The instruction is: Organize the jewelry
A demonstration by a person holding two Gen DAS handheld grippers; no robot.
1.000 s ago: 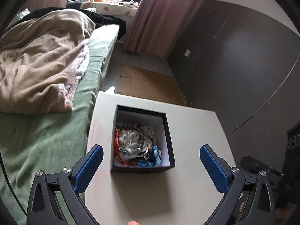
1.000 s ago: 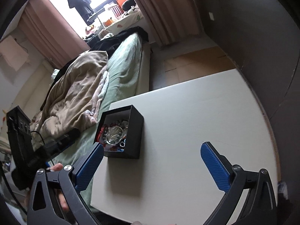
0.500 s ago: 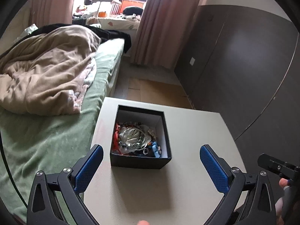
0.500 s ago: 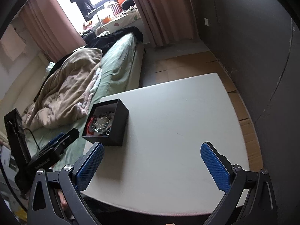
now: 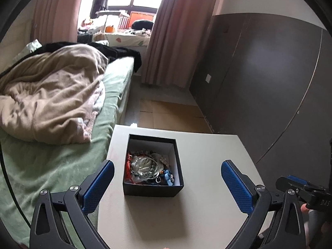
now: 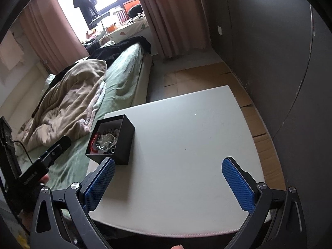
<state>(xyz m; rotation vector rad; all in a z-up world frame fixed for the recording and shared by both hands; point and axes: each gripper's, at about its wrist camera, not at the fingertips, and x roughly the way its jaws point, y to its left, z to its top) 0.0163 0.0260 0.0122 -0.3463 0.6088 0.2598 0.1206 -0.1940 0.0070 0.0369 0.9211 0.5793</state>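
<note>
Jewelry (image 5: 145, 169) in box (image 5: 152, 191) — left view | right view — table's (image 6: 186, 145) bare side

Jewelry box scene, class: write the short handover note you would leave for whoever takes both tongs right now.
Left tongs: open, empty, held above the table's near edge, aimed at the black box.
Right tongs: open, empty, over bare white table, the box off to their left.
Things: the open box stands near the table's bed-side edge and holds tangled jewelry: a silver bangle, red cord, blue beads.
Done: nothing is out of the box yet.
Left: lift pieces out singly and sort them on the table.
</note>
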